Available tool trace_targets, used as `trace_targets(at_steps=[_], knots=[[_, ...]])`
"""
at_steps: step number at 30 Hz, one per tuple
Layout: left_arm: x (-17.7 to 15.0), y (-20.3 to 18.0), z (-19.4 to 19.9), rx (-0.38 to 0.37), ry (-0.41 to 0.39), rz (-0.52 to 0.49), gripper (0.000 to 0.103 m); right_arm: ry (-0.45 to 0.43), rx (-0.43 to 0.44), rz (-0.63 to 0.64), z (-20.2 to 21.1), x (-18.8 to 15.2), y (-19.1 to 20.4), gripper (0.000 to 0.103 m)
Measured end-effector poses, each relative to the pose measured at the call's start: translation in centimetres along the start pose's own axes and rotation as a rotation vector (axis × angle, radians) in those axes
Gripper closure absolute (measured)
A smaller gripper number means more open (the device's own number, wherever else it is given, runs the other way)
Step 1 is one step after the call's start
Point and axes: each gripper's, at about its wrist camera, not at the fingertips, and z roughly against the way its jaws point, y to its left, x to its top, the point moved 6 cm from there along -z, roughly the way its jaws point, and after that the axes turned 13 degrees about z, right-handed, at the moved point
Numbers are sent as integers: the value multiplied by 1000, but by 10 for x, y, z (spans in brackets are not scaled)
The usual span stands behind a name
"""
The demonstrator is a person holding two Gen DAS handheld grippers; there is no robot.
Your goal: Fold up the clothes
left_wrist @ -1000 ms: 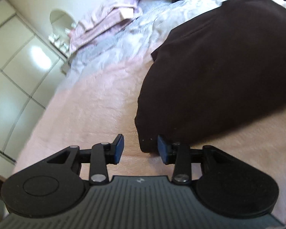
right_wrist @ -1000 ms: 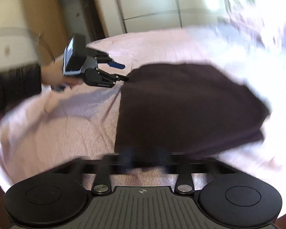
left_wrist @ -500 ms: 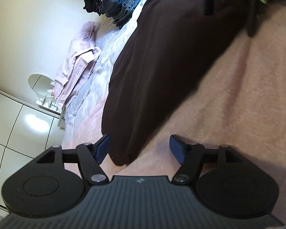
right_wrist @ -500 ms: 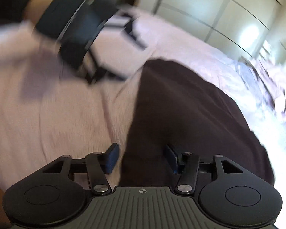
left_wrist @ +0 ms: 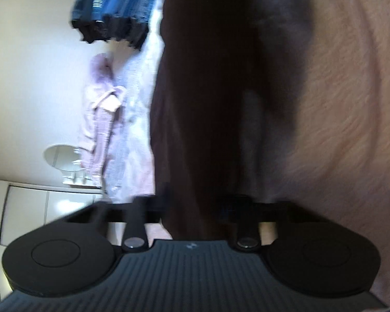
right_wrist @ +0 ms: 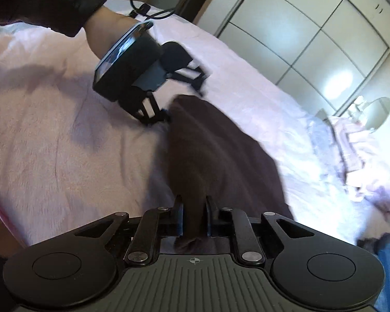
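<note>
A dark brown garment [right_wrist: 218, 153] lies on the pink bedspread [right_wrist: 65, 150]. My right gripper [right_wrist: 194, 215] is shut on its near edge, with cloth bunched between the fingers. My left gripper [left_wrist: 192, 205] shows blurred in its own view, and the brown garment [left_wrist: 208, 104] runs between its fingers, which stand apart around it. In the right wrist view the left gripper [right_wrist: 176, 104] sits at the garment's far corner, its fingers straddling the cloth edge.
A stack of folded blue jeans [left_wrist: 114, 7] and a folded pink garment [left_wrist: 101, 119] lie at the far side of the bed. White wardrobe doors [right_wrist: 312, 33] stand beyond the bed. A small round white mirror [right_wrist: 377, 109] stands near the wall.
My right gripper has closed on the garment's near edge. My left gripper has moved forward over the far corner, with the cloth now between its fingers. Both views have swung round.
</note>
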Motion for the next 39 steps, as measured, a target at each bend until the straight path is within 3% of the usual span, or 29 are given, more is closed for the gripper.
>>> trace_targets(at_steps=[9, 11, 12, 13, 14, 17, 24, 25, 27, 34, 37, 39], knots=[[17, -2, 45, -26, 61, 109, 97, 45, -54, -31, 42, -41, 26, 90], [23, 5, 45, -39, 69, 129, 97, 24, -65, -25, 33, -32, 29, 73], [26, 9, 47, -45, 72, 135, 97, 14, -70, -22, 28, -27, 30, 52], [27, 12, 49, -50, 74, 138, 97, 4, -75, -20, 24, -23, 32, 40], [28, 15, 50, -56, 74, 141, 97, -6, -80, -17, 19, -18, 33, 40], [30, 24, 56, -77, 75, 168, 97, -37, -96, -9, 5, -4, 38, 40], [27, 19, 68, -86, 81, 196, 97, 78, -141, 108, -36, -21, 30, 43], [27, 17, 72, -84, 77, 195, 97, 84, -134, 117, -36, -26, 28, 67], [29, 19, 79, -70, 66, 204, 97, 74, -110, 103, -24, -35, 20, 79], [32, 86, 76, 46, 60, 305, 97, -33, -201, 146, 5, -13, -71, 85], [29, 117, 93, 111, 82, 344, 97, -78, -249, 209, -2, 8, -117, 85], [31, 116, 126, 126, 98, 348, 98, -115, -258, 237, 6, 21, -132, 85]])
